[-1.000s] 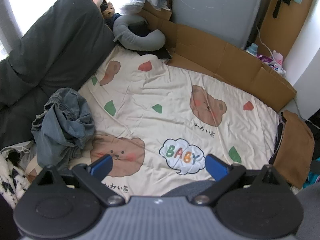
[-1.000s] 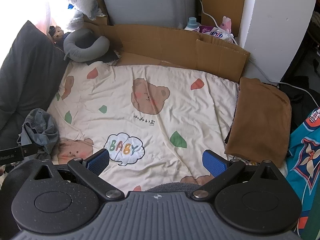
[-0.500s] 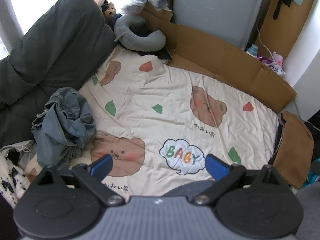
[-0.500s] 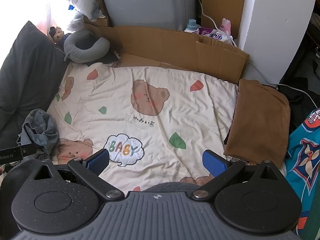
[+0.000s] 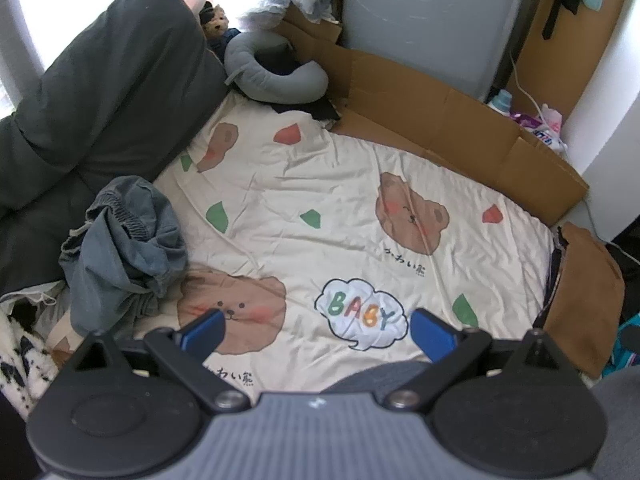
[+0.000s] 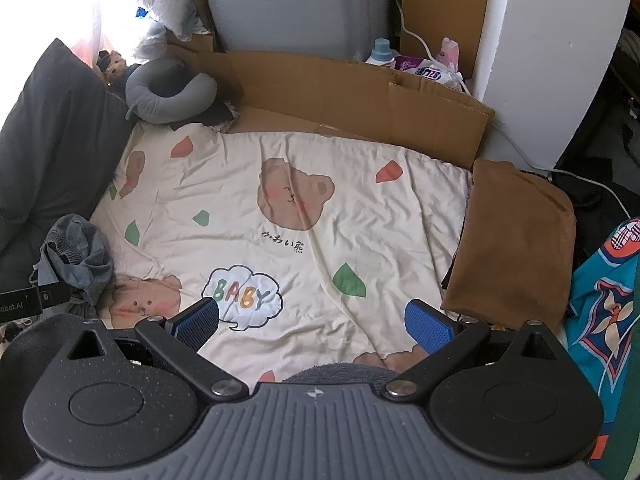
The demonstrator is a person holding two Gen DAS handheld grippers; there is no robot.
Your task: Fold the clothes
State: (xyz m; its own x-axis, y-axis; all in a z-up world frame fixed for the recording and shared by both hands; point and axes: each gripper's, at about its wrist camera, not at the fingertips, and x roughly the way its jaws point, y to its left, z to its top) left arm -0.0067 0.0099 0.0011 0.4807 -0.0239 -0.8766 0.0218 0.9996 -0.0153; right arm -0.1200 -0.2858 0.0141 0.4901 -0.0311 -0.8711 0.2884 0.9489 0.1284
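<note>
A crumpled blue-grey garment (image 5: 124,244) lies in a heap at the left edge of the cream bear-print sheet (image 5: 340,208); the right wrist view shows the garment (image 6: 78,258) at far left. A folded brown garment (image 6: 516,240) rests at the sheet's right edge, and the left wrist view catches that garment (image 5: 584,296) too. My left gripper (image 5: 316,330) hangs open above the sheet's near part, with nothing between its blue pads. My right gripper (image 6: 312,322) is open too, over the BABY print, holding nothing.
Dark grey pillows (image 5: 100,88) line the left side. A grey neck pillow (image 5: 272,80) and a small plush toy (image 5: 216,20) sit at the far corner. A cardboard wall (image 6: 360,92) borders the far side, with bottles behind. Teal patterned cloth (image 6: 604,300) hangs at right.
Both views have crept slightly; the scene sits a little differently in frame. Nothing on the sheet has moved and both grippers stay open.
</note>
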